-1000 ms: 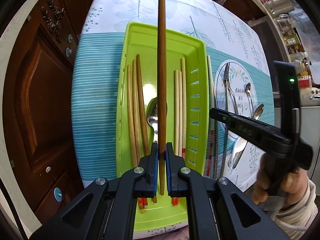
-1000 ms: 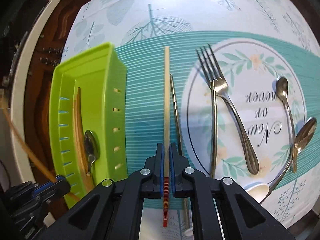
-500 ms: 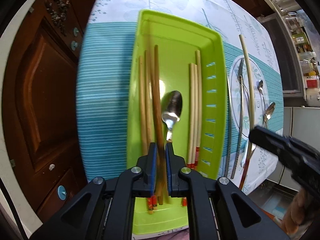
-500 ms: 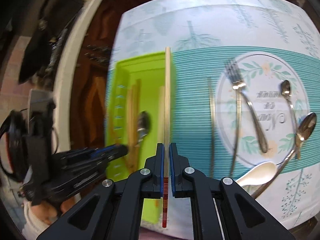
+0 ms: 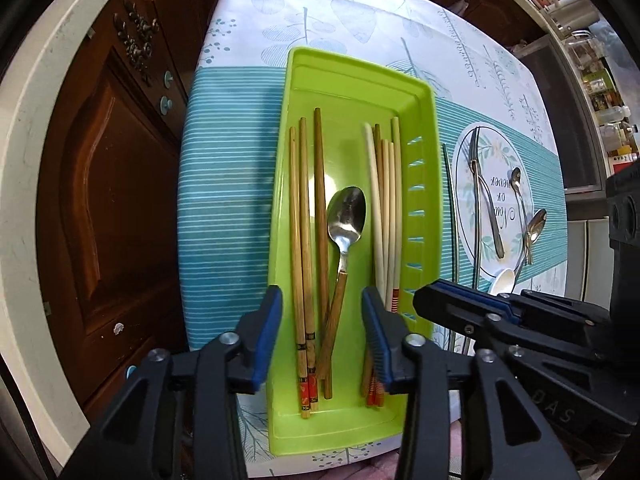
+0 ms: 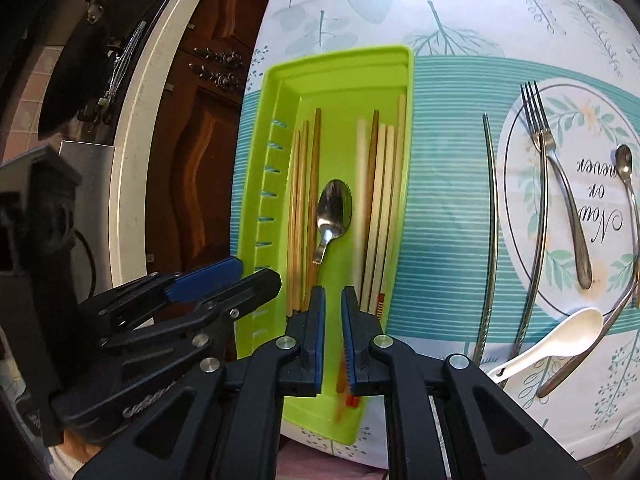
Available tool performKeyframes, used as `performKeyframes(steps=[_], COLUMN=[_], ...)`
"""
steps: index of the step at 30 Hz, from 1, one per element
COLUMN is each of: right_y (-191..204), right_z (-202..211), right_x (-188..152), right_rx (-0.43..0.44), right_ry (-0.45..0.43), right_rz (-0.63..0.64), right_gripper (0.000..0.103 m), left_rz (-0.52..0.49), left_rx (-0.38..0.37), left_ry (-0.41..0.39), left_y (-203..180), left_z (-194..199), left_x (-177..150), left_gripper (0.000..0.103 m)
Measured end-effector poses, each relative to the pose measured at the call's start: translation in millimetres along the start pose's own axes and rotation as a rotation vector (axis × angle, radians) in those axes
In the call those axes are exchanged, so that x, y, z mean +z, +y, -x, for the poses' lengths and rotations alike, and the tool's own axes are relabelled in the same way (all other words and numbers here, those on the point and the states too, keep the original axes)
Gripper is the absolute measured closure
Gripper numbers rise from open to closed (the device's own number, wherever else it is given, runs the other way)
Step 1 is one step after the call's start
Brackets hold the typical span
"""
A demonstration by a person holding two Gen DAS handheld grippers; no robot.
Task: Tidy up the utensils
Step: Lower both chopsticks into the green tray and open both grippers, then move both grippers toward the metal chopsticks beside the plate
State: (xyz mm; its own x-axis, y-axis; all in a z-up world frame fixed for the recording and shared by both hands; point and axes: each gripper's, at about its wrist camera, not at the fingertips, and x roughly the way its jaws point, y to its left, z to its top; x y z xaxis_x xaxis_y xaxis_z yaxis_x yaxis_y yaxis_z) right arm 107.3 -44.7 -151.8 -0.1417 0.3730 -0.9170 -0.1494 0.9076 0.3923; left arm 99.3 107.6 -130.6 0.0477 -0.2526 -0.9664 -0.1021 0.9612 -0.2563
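Left tongs (image 5: 322,332): opening, nothing pinched, above the lime-green plastic tray (image 5: 424,184).
Right tongs (image 6: 333,336): opening, narrow gap, pinching nothing.
Tray: wooden chopsticks (image 5: 306,240), steel spoon (image 5: 346,216).

Bright even light; glare on green tray (image 5: 420,92) floor; strong fisheye bending, dark corners; slight motion blur.

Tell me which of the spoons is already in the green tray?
The metal spoon with the wooden handle, lying between the two chopstick bundles in the green tray. The others, the white spoon included, lie outside it on the tablecloth.
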Motion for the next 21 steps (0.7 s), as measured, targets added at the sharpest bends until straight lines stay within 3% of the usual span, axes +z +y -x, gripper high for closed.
performKeyframes(steps=[9, 21], right_y=[-17, -77], right_z=[12, 48], right_x=[-8, -39], right_rx=[0.003, -0.006], right_ry=[-0.032, -0.085], right_rz=[-0.011, -0.076], right_gripper=[0.089, 0.090], left_rz=[-0.024, -0.075], left_rx=[0.006, 0.014], left_ry=[-0.026, -0.023], left_y=[-8, -44], left_z=[12, 10], left_x=[-3, -10], left_gripper=[0.060, 0.060])
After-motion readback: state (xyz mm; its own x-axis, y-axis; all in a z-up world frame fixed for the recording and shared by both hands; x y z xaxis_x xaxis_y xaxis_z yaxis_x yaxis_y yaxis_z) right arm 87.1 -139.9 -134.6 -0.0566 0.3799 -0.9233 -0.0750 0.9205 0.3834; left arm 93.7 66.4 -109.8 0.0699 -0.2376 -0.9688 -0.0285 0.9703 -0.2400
